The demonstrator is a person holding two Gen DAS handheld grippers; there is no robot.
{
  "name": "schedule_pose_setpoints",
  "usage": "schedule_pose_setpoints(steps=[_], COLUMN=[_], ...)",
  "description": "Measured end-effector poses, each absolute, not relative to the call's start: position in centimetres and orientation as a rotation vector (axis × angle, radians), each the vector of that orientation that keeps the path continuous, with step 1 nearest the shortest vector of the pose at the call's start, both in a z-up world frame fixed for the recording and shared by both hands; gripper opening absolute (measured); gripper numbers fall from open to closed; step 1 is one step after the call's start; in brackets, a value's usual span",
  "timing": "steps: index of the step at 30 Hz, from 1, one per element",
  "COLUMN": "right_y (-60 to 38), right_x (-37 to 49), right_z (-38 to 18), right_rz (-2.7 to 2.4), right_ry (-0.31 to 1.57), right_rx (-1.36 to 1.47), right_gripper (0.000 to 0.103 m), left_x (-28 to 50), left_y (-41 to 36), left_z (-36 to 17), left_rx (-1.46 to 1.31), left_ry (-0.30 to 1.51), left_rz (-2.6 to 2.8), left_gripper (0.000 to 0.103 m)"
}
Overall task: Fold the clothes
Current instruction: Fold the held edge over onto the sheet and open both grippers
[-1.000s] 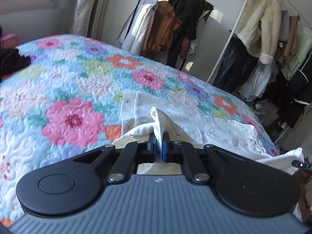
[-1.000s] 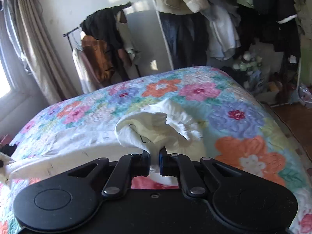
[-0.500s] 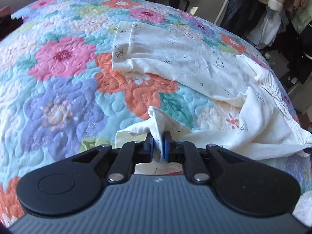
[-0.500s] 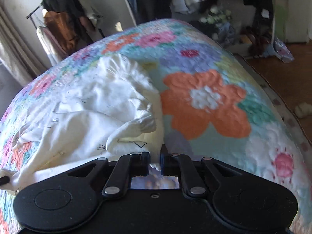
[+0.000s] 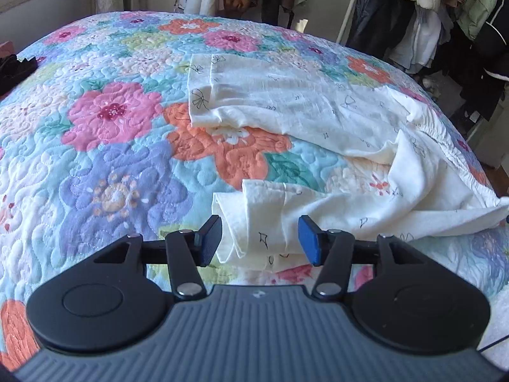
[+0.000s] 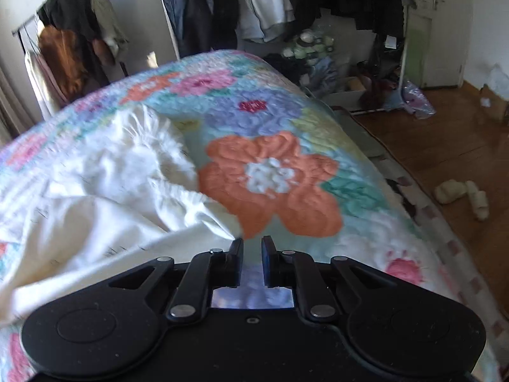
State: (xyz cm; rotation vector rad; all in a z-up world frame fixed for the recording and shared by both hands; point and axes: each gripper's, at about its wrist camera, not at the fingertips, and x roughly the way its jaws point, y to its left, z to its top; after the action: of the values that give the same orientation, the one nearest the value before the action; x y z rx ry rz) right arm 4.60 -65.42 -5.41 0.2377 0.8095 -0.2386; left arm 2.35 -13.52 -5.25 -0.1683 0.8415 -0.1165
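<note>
Cream cotton printed with small black bows lies between the spread-apart fingers of the left gripper, a bunched trouser-leg hem resting loose on the quilt and gripped by nothing. From that hem the pale trousers run toward 2 o'clock to a gathered waistband, with the other leg lying flat at 12 o'clock. The right gripper has its fingers slightly parted on nothing, cloth just at 10 o'clock, so the fold looks barely begun: both legs need joining and smoothing.

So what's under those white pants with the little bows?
The flowery quilt on the bed lies under the white pants. Its orange flower peeks out between the two legs. Anything tucked beneath the cloth itself is covered, so I cannot tell.
</note>
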Motion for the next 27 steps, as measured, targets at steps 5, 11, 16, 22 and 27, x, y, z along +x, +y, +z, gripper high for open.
schedule_pose_setpoints(steps=[5,11,16,22,27], right_y=[-65.1,-64.4,-64.3,-60.2,-52.1], right_x=[4.0,4.2,4.7,5.5,8.1], right_z=[-4.5,-3.4,-3.8,-3.2,-1.3], right_rz=[-0.202,-0.153,-0.151,0.183,0.451], right_ry=[0.754,0.694,0.724,0.8,0.803], right_rx=[0.229,0.212,0.194,0.174,0.036], right_gripper=[0.026,0.043,0.048,0.048,0.051], left_x=[2.6,4.2,5.4,8.0,9.1], left_y=[-15.6,-15.7,-16.1,-15.5,-14.9], left_z=[-7.4,-9.2,-8.3,-7.9,-8.0], left_rx=[-0.036,-0.024,-0.002,-0.145,-0.202], left_ry=[0.874,0.91,0.85,0.89,0.873], left_rz=[-0.189,-0.154,-0.168,-0.13,-0.084], left_gripper=[0.07,0.072,0.073,0.073,0.073])
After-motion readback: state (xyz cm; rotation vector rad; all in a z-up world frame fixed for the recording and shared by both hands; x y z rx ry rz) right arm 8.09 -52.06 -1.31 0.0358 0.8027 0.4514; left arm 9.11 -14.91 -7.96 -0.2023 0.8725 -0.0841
